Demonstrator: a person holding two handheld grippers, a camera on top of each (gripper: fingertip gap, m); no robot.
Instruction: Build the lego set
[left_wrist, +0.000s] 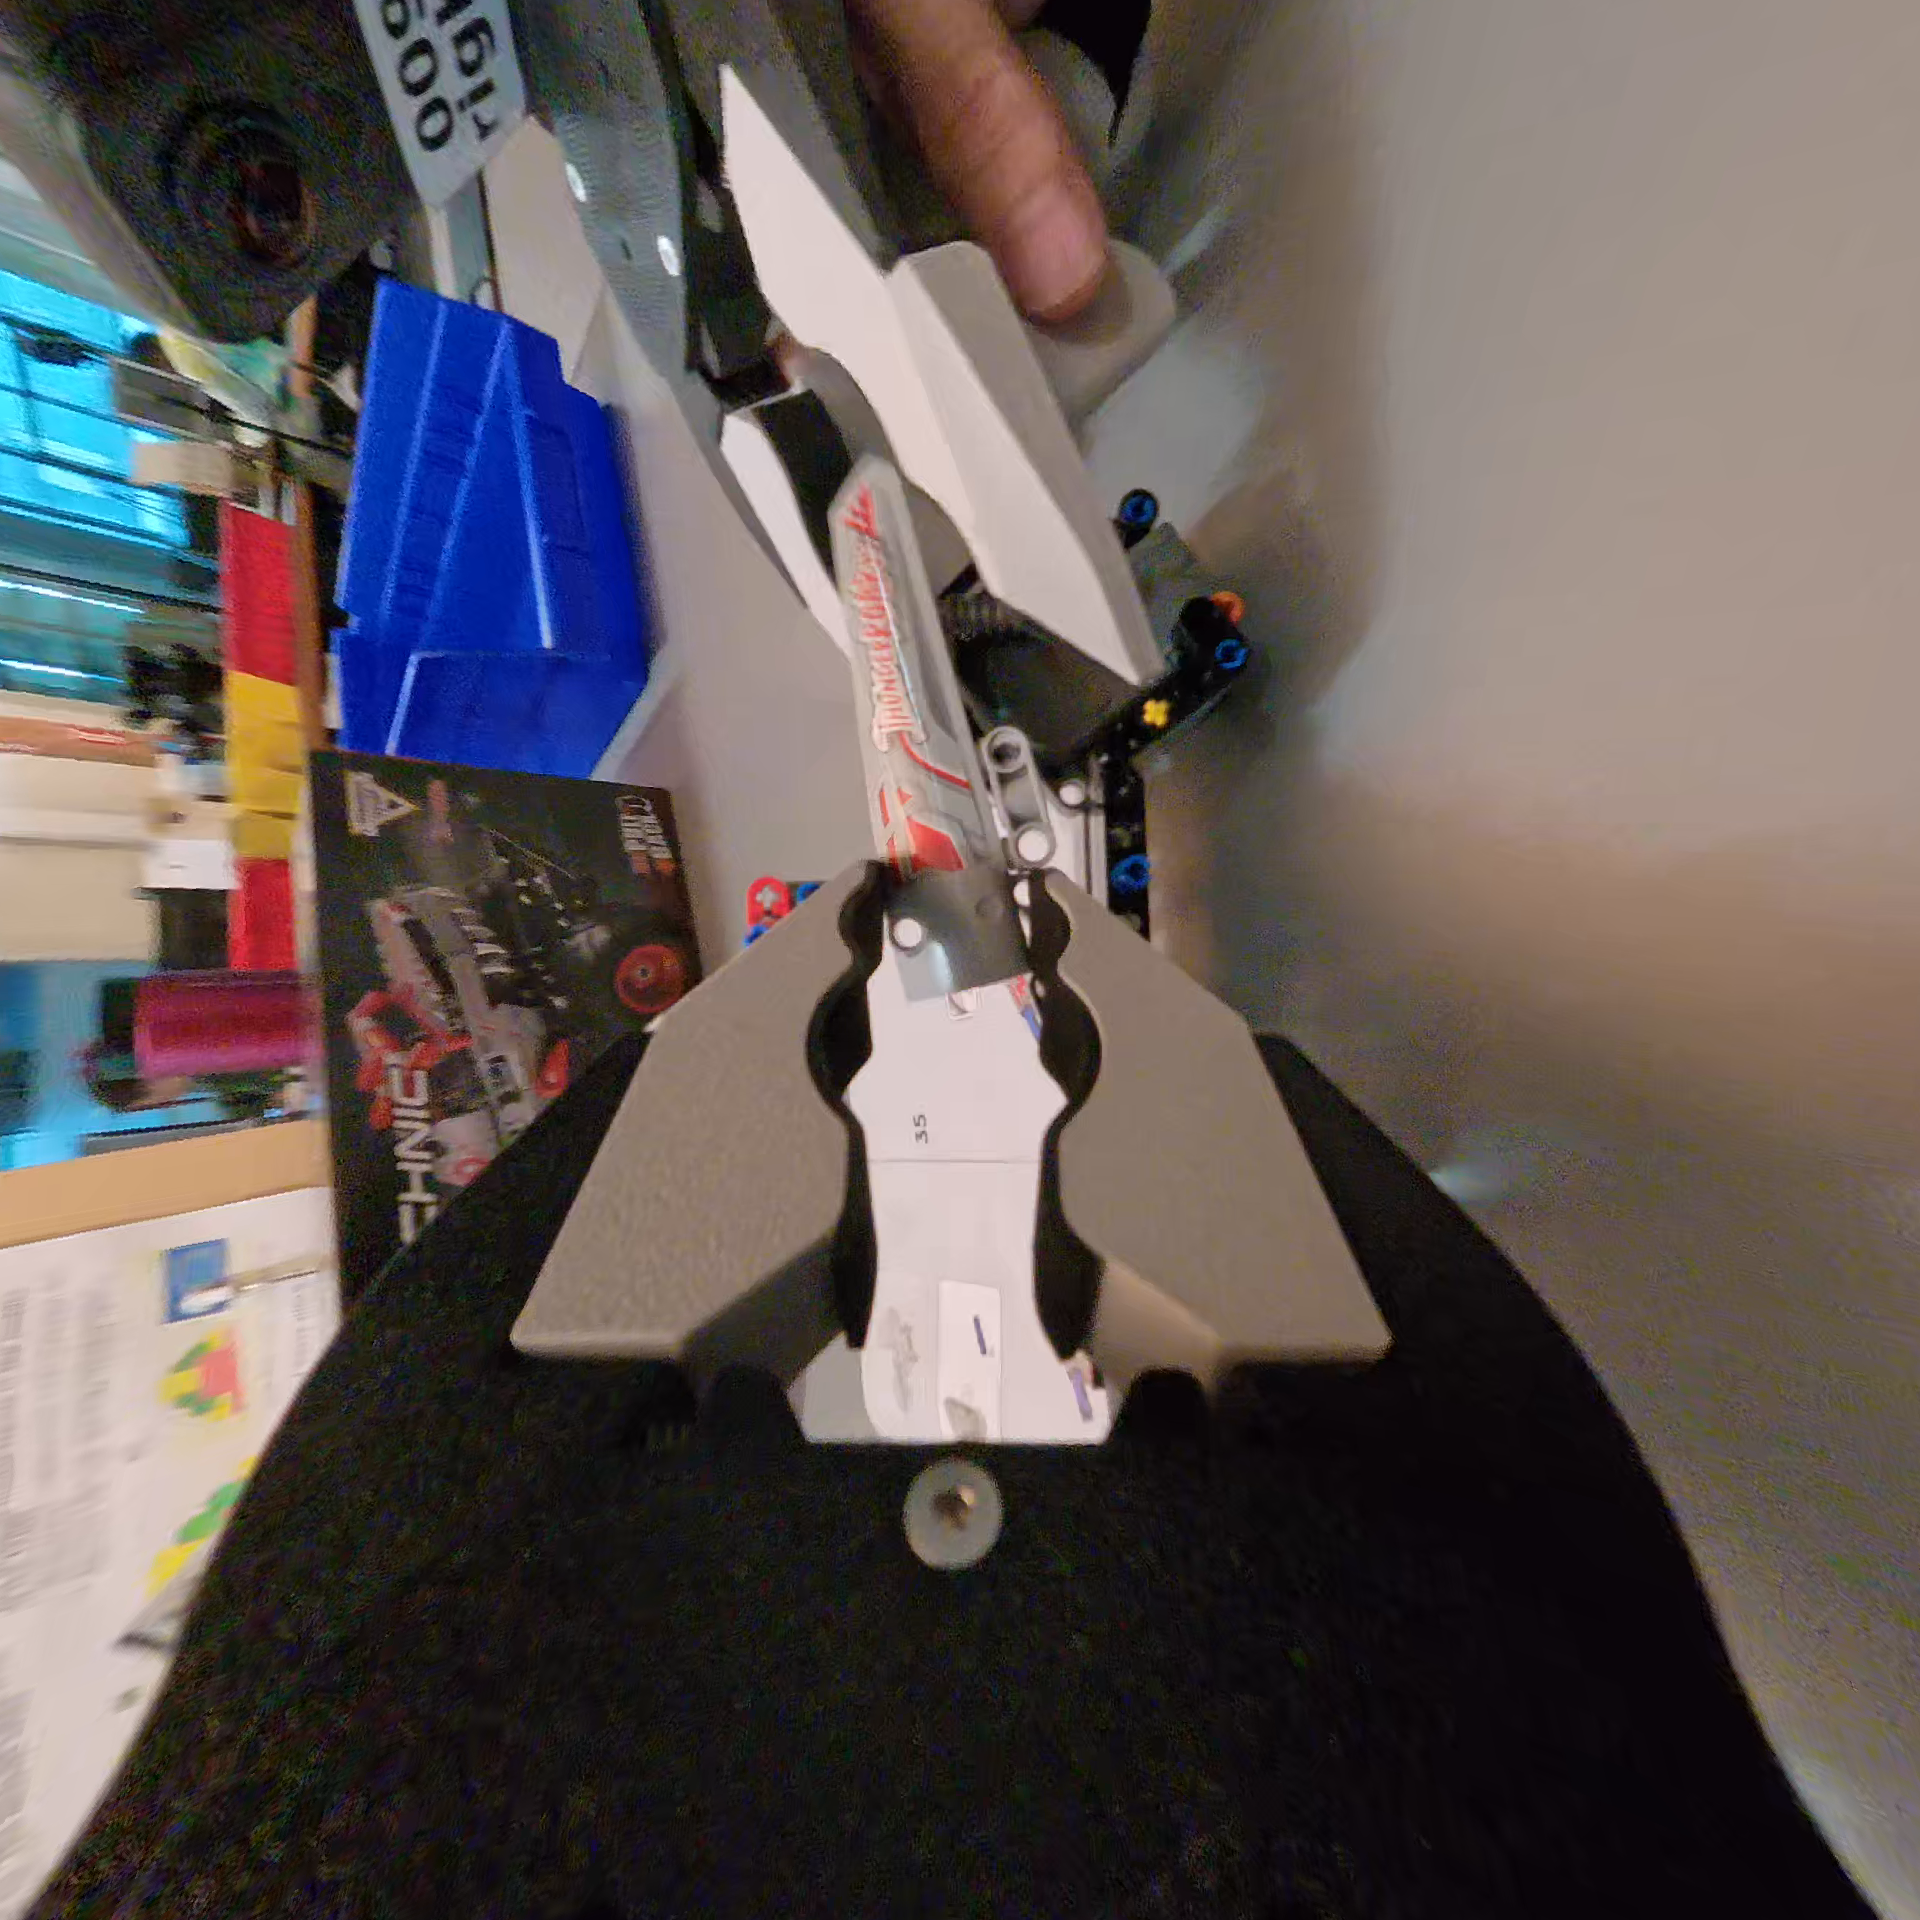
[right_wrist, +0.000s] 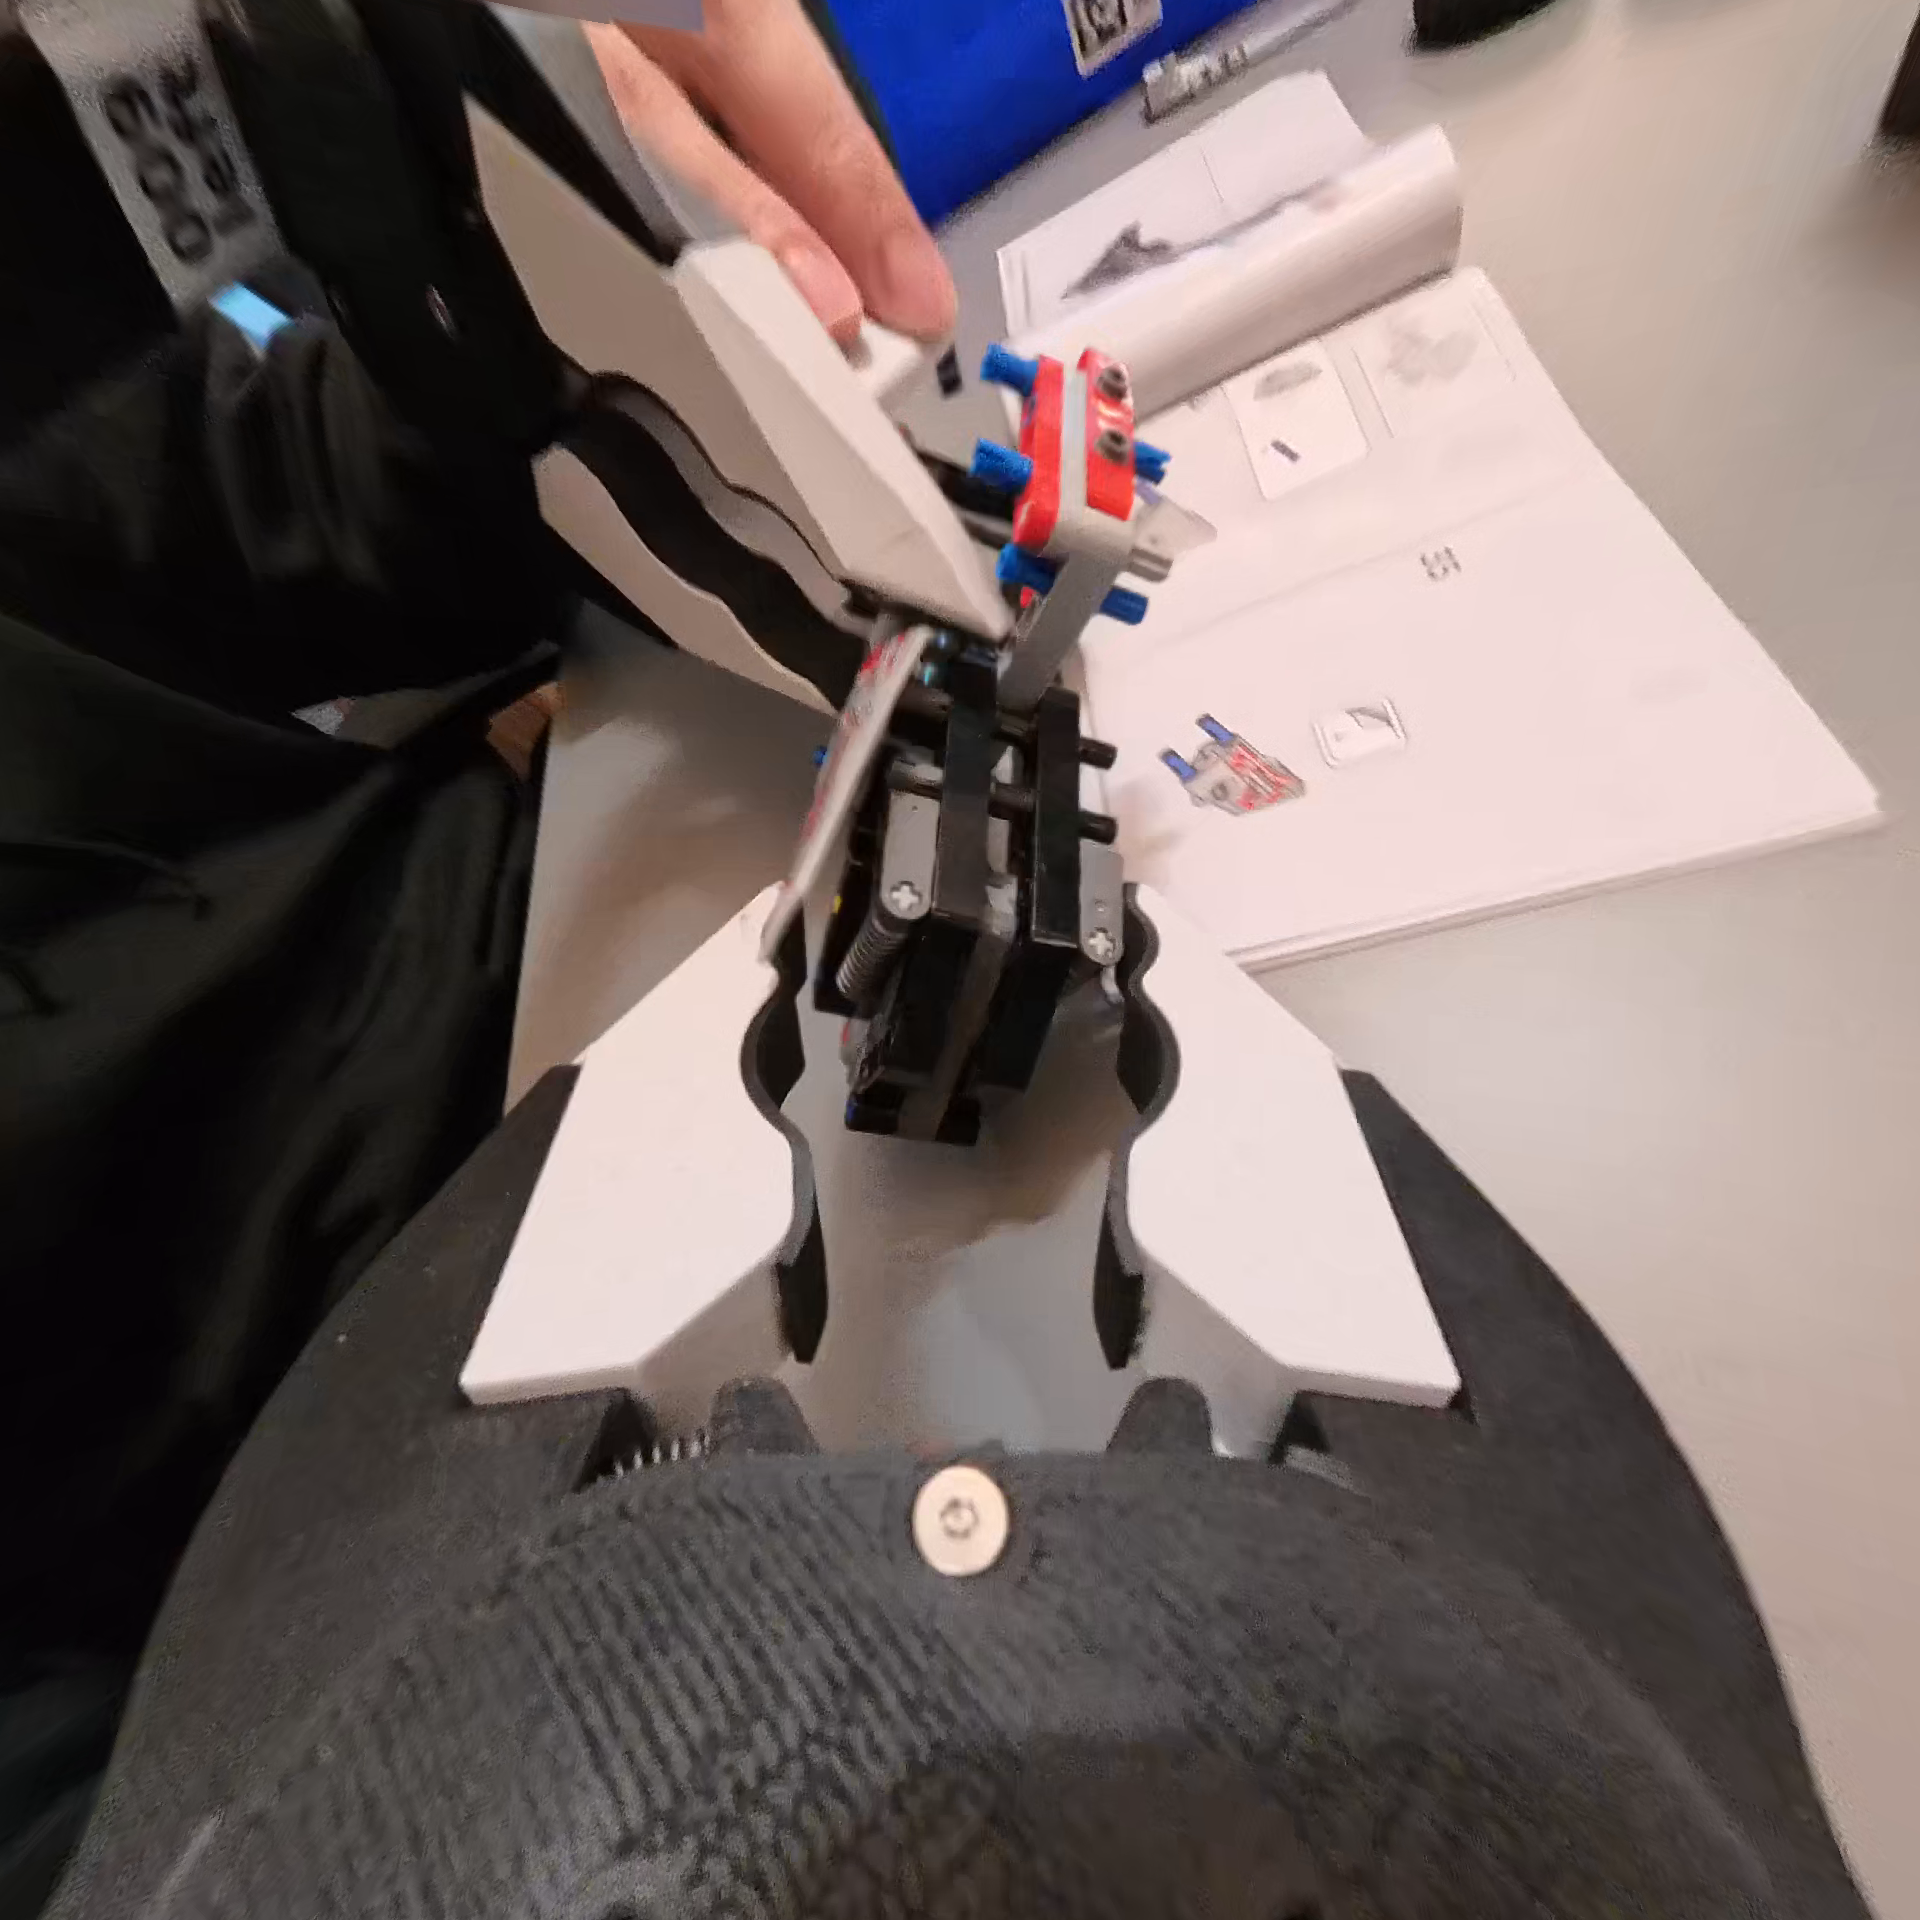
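A partly built lego model is held between both grippers above the table. In the left wrist view it shows a white panel with red markings (left_wrist: 904, 665), black beams with blue pins (left_wrist: 1127, 748) and a grey end piece (left_wrist: 956, 935). My left gripper (left_wrist: 951, 894) is shut on that grey end. The right gripper's fingers (left_wrist: 966, 416) come in from the top and clamp the model's far part. In the right wrist view my right gripper (right_wrist: 951, 925) is shut on the model's black body (right_wrist: 956, 987). A red and white part with blue pins (right_wrist: 1081, 457) sticks up. The left gripper's fingers (right_wrist: 810, 416) hold the upper end.
An open instruction booklet (right_wrist: 1507, 675) lies on the light table under the model and shows between my left fingers (left_wrist: 956, 1122). Blue bins (left_wrist: 488, 540) and the dark set box (left_wrist: 499, 966) lie to the left. A person's fingers (right_wrist: 810, 177) rest on each gripper. Only a small space, under 4 cm, lies between the two pairs of fingers.
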